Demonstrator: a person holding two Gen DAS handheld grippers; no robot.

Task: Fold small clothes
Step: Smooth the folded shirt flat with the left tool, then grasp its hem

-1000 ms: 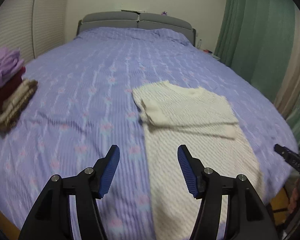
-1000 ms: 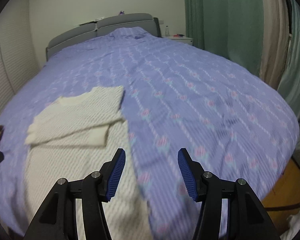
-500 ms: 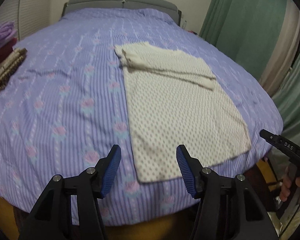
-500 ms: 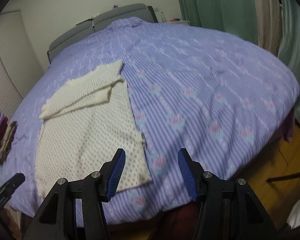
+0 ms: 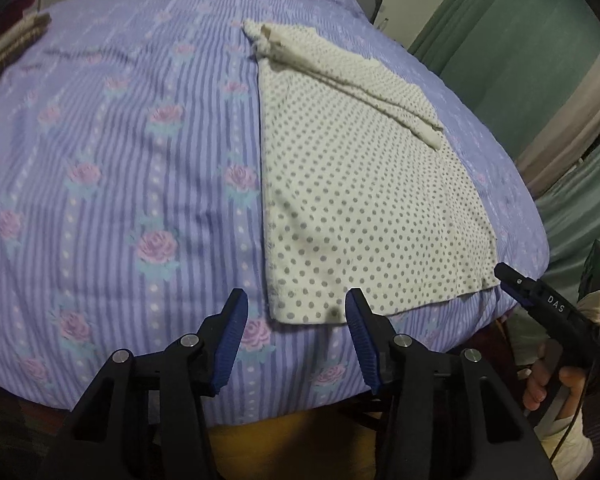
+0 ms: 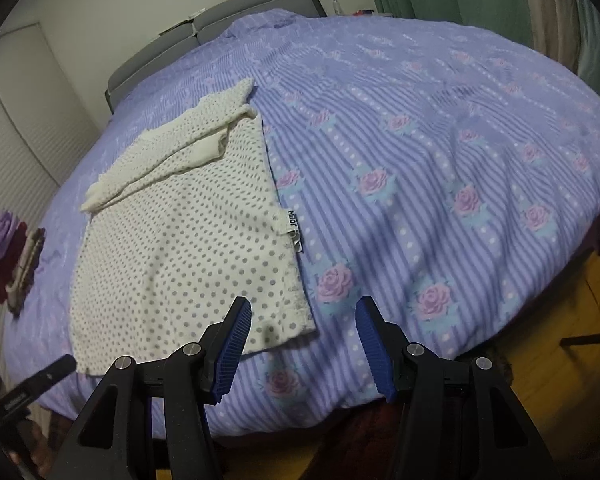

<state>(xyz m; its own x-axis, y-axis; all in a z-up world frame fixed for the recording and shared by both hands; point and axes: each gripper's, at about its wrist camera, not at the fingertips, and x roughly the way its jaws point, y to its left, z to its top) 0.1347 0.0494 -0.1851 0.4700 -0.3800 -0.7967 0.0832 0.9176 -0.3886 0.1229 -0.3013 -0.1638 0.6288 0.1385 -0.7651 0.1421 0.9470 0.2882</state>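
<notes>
A cream knit top with grey dots (image 5: 364, 208) (image 6: 180, 240) lies flat on the bed, its sleeves folded across the far end. My left gripper (image 5: 296, 312) hovers over the hem's near left corner; its jaws are closing and nothing is pressed between them. My right gripper (image 6: 302, 316) hovers over the hem's near right corner, open, with the corner just inside its left finger and no cloth gripped. In the left wrist view the right gripper (image 5: 548, 304) shows at the right edge, held by a hand (image 5: 552, 384).
The bed's purple rose-striped cover (image 5: 120, 184) (image 6: 440, 184) spreads all around the top. A stack of folded clothes (image 6: 8, 256) (image 5: 12, 44) sits at the far left. Green curtains (image 5: 520, 40) hang right of the bed; wooden floor (image 6: 560, 360) lies below its edge.
Both grippers have come down and tipped toward the near edge of the bed, so the top's hem now lies just beyond their fingertips. The left jaws have narrowed a little.
</notes>
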